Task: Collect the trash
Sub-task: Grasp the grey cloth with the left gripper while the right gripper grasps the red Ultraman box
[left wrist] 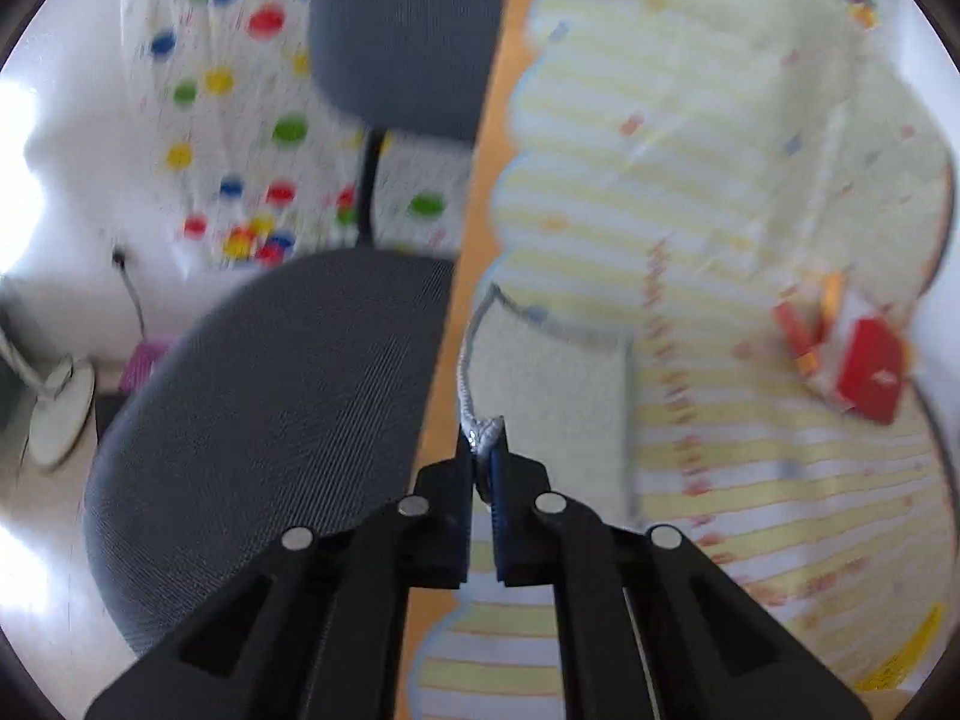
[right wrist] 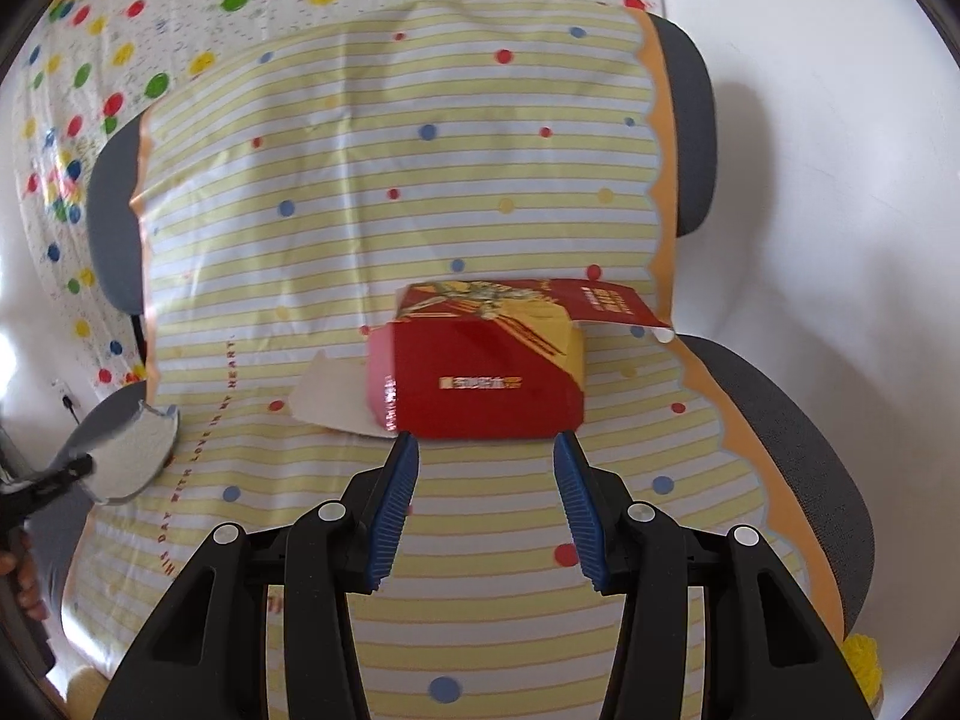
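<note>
A red carton box [right wrist: 480, 384] with an open flap lies on a yellow-striped sheet [right wrist: 360, 228]. My right gripper [right wrist: 486, 450] is open, its blue pads just short of the box's near face, one toward each side. The box shows small and blurred in the left wrist view [left wrist: 870, 372]. My left gripper [left wrist: 483, 444] is shut on the grey knitted rim of a white fabric pouch [left wrist: 552, 384], whose mouth opens ahead of it. That pouch [right wrist: 129, 456] also appears at the far left of the right wrist view, pinched by the left gripper [right wrist: 78, 468].
The striped sheet drapes over grey office chairs [left wrist: 270, 396] [right wrist: 798, 420]. A white sheet with coloured dots [left wrist: 240, 120] hangs behind. A white fan base [left wrist: 60, 414] stands on the floor at left. A white card [right wrist: 330, 396] sticks out beside the box. A hand [right wrist: 24, 582] is at the left edge.
</note>
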Demonstrator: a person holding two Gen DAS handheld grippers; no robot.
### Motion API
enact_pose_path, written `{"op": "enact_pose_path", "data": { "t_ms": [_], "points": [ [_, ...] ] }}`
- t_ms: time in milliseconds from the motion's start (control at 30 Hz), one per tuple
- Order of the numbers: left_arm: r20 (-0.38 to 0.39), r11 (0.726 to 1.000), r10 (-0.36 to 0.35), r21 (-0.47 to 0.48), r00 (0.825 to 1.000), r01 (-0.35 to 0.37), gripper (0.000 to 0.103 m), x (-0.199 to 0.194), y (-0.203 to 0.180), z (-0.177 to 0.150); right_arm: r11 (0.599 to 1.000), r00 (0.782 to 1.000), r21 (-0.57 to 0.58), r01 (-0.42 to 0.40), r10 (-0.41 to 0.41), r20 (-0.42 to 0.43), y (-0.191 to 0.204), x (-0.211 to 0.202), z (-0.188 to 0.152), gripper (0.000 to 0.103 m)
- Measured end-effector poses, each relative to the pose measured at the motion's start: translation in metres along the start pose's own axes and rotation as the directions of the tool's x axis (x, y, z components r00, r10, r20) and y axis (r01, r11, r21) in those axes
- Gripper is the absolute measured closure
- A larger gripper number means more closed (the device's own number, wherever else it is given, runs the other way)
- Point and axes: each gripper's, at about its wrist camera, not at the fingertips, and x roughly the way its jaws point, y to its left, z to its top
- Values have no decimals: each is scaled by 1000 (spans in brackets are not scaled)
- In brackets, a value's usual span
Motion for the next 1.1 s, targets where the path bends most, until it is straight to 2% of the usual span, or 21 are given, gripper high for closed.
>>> {"op": "enact_pose_path", "data": {
  "t_ms": [67, 200, 367, 433, 500, 700, 833, 867, 933, 967, 1000, 1067, 1100],
  "points": [
    [61, 997, -67, 30, 996, 65, 100, -22, -17, 7, 1000, 1000, 9, -3, 3, -4, -7, 7, 3, 54],
    [127, 981, -183, 89, 975, 172, 100, -44, -56, 18, 998, 998, 42, -51, 52, -29, -22, 30, 10, 42],
    [102, 945, -315, 125, 944, 302, 100, -33, -100, 23, 994, 996, 70, -88, 90, -27, -37, 62, 19, 29],
    [89, 930, -355, 138, 931, 341, 100, -24, -114, 24, 990, 994, 89, -109, 111, -18, -45, 74, 22, 29],
    [90, 929, -350, 161, 932, 334, 100, -17, -128, 24, 981, 988, 118, -156, 157, -2, -52, 84, 24, 28],
    [69, 940, -313, 166, 947, 298, 100, 8, -137, 24, 969, 983, 176, -175, 163, 79, -60, 105, 42, 26],
    [62, 945, -293, 170, 954, 279, 100, 12, -136, 23, 919, 975, 324, -223, 206, 87, -75, 125, 48, 26],
    [63, 946, -289, 171, 955, 275, 100, 12, -136, 23, 907, 973, 353, -231, 214, 87, -78, 129, 49, 28],
    [62, 948, -283, 169, 957, 269, 100, 12, -134, 23, 889, 969, 386, -247, 232, 86, -81, 133, 48, 46],
    [62, 948, -283, 167, 957, 270, 100, 12, -133, 24, 887, 970, 391, -243, 230, 82, -81, 131, 48, 65],
    [62, 949, -284, 163, 957, 271, 100, 10, -132, 23, 881, 967, 398, -254, 238, 90, -82, 127, 46, 76],
    [63, 946, -299, 152, 952, 287, 100, 4, -128, 25, 869, 963, 415, -269, 251, 98, -83, 111, 45, 91],
    [69, 943, -312, 144, 948, 300, 100, -1, -126, 26, 879, 971, 412, -238, 222, 86, -81, 95, 44, 93]
  ]
}}
